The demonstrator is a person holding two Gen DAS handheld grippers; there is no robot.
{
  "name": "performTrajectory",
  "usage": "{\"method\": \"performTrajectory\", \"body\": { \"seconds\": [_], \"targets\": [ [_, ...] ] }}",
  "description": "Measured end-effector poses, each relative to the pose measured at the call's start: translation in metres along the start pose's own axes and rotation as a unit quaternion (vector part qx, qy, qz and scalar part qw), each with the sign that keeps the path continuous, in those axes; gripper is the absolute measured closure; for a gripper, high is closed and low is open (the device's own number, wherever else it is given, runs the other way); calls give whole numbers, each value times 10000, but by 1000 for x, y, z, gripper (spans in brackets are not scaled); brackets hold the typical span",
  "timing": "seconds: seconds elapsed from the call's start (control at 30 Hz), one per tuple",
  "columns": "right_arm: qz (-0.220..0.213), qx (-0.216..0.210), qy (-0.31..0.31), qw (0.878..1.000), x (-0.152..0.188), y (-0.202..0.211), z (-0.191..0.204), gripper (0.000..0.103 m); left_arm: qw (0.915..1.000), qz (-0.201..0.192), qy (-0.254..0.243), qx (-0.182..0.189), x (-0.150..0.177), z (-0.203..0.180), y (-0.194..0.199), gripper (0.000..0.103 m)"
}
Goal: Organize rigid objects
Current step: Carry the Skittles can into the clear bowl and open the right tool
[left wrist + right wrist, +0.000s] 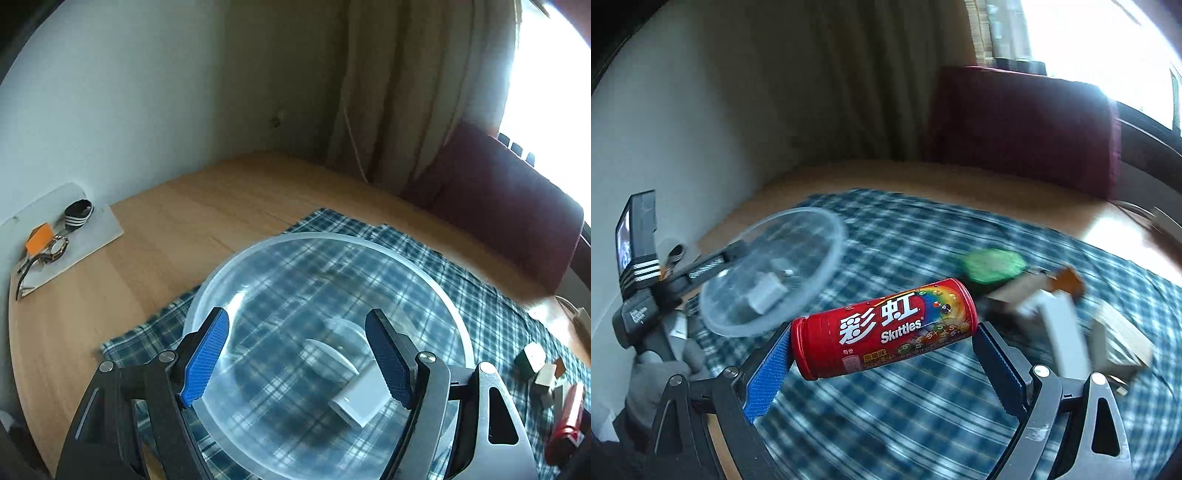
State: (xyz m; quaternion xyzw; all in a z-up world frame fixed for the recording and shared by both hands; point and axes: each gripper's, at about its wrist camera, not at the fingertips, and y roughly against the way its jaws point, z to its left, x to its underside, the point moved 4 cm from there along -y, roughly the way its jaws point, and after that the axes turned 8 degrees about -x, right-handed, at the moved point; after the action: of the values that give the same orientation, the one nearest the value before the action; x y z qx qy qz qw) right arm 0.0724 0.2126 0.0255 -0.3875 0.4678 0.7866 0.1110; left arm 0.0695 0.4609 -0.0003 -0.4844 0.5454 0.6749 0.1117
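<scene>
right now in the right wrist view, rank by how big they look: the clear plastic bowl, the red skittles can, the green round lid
1. Clear plastic bowl, largest.
2. Red Skittles can, though it sits nearest the camera between the jaws, so it looks inflated.
3. Green round lid, smallest, and blurred.

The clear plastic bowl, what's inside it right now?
Inside the clear plastic bowl lie a white charger block and a white rounded piece. The left tool covers the bowl's near rim, so anything there is hidden.
</scene>
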Motion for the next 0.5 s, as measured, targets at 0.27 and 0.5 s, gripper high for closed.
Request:
{"method": "performTrajectory", "body": {
  "seconds": [0.27,0.5],
  "targets": [
    [171,-370,341,9986,-18,-38,41,7,9992,-114,363,-157,-3,17,3,26],
    [303,-533,541,9967,-25,-63,62,7,9983,-136,531,-179,-5,23,5,26]
  ]
}}
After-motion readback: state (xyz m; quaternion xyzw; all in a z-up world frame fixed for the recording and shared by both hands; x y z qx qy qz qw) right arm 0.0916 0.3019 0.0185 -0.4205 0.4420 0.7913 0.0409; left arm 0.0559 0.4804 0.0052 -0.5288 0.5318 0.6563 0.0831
